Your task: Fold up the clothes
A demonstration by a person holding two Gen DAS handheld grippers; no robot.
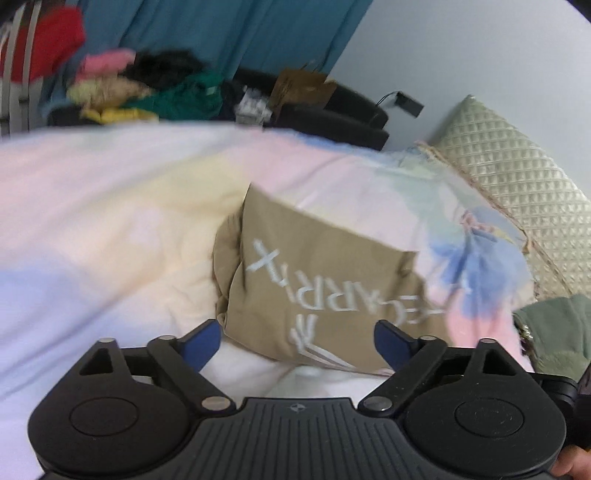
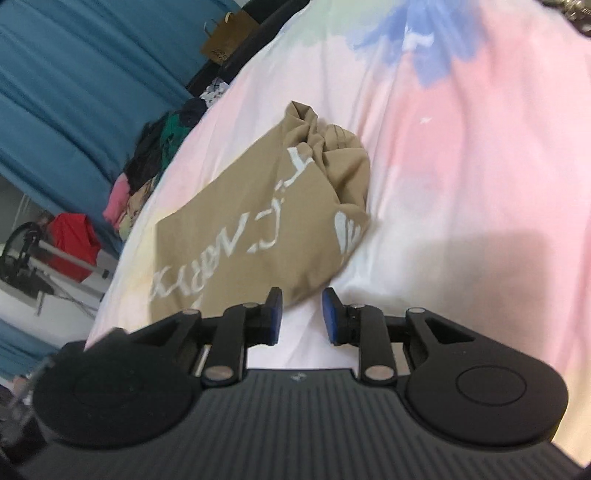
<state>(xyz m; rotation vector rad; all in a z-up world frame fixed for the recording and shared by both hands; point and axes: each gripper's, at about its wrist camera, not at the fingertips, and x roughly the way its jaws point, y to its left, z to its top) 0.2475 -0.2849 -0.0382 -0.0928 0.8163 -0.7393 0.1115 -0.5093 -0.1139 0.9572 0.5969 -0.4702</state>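
Observation:
A tan garment [image 1: 314, 280] with white lettering lies folded into a compact bundle on the pastel bedspread [image 1: 110, 206]. My left gripper [image 1: 297, 338] is open wide just in front of the bundle's near edge, nothing between its blue pads [image 1: 203, 341]. In the right wrist view the same tan garment [image 2: 258, 221] lies ahead and left, its bunched end toward the top. My right gripper [image 2: 301, 314] hangs over the bedspread [image 2: 461, 184] near the garment's lower corner, jaws partly open with a narrow gap and nothing in it.
A pile of mixed clothes [image 1: 140, 88] sits beyond the bed's far edge against a blue curtain [image 1: 229, 33]. A quilted pillow [image 1: 517, 192] leans at the right, with a green garment [image 1: 554, 328] below it. A brown paper bag [image 1: 303, 86] rests on dark furniture.

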